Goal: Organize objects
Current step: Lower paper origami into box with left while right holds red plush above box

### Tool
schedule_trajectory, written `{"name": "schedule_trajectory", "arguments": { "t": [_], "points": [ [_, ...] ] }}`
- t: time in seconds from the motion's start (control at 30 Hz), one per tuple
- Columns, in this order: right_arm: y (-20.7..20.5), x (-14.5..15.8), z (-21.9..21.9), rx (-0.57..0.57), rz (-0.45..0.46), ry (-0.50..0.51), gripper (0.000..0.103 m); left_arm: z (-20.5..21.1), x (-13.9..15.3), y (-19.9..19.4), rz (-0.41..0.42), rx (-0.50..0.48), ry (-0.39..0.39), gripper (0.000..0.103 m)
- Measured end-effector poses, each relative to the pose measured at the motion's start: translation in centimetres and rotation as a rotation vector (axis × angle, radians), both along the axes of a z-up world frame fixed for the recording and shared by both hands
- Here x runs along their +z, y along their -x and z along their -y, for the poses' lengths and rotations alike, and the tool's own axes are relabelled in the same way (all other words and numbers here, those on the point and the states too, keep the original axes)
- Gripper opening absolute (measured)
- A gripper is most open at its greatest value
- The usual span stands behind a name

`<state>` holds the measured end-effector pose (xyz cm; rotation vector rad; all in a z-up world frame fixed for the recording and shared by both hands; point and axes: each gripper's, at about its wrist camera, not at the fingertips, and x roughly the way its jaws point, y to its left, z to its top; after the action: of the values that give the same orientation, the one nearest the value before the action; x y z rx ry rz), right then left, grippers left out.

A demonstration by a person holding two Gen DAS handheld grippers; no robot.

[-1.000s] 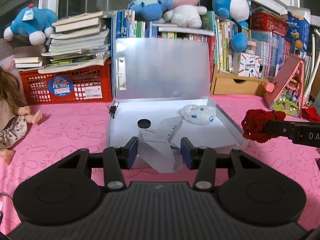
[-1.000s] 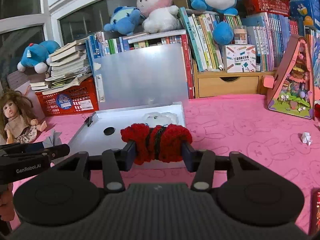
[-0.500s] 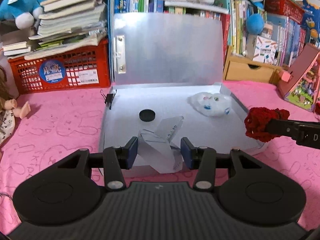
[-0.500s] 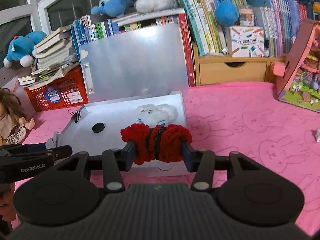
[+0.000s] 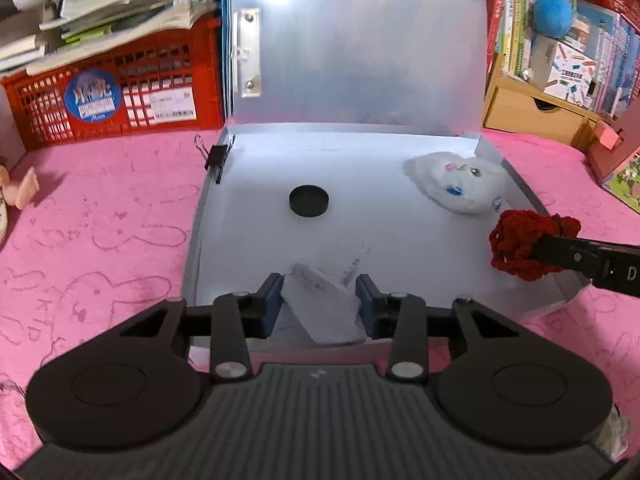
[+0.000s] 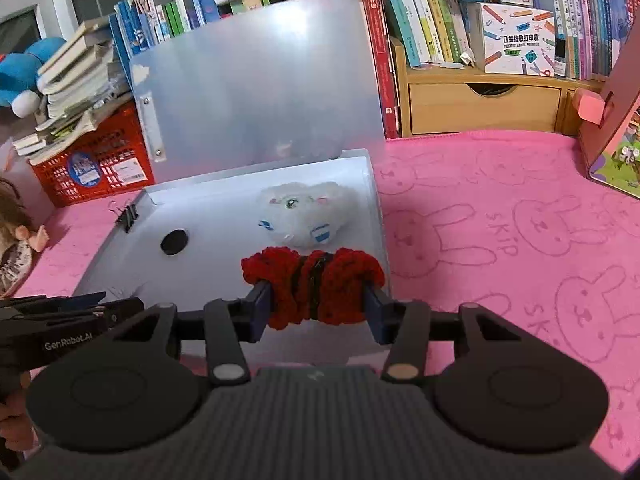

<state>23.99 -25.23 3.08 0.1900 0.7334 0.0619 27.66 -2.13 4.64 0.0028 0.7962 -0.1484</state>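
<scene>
An open grey box (image 5: 400, 240) lies on the pink cloth with its lid (image 5: 360, 52) standing upright behind it. Inside lie a black disc (image 5: 308, 201) and a white plush toy (image 5: 460, 186). My left gripper (image 5: 318, 286) hangs over the box's near edge. Its jaws are closing on a folded white paper (image 5: 324, 312) that sits between the pads. My right gripper (image 6: 316, 294) is shut on a red knitted piece (image 6: 312, 276) over the box's near right corner. That piece also shows in the left wrist view (image 5: 516, 240).
A black binder clip (image 5: 216, 156) grips the box's left wall. A red crate (image 5: 112, 96) under stacked books stands at the back left, a doll (image 6: 16, 236) lies at far left. A wooden drawer (image 6: 480, 108) below books and a toy house (image 6: 616, 128) stand to the right.
Both grippers have moved forward and down toward the box, each still carrying its object. The left jaws have narrowed on the paper, which now looks more squeezed.
</scene>
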Motion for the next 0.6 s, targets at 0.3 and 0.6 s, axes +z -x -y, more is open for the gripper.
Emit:
{"name": "schedule_trajectory", "arguments": {
  "t": [0.3, 0.6],
  "points": [
    [-0.8, -1.4, 0.0, -0.001, -0.031, -0.023, 0.052, -0.2, -1.0, -0.8, -0.01, -0.002, -0.018, 0.045],
    [-1.3, -2.0, 0.0, 0.005, -0.055, -0.021, 0.053, -0.2, -1.4, -1.1, 0.004, 0.001, -0.027, 0.045]
  ]
}}
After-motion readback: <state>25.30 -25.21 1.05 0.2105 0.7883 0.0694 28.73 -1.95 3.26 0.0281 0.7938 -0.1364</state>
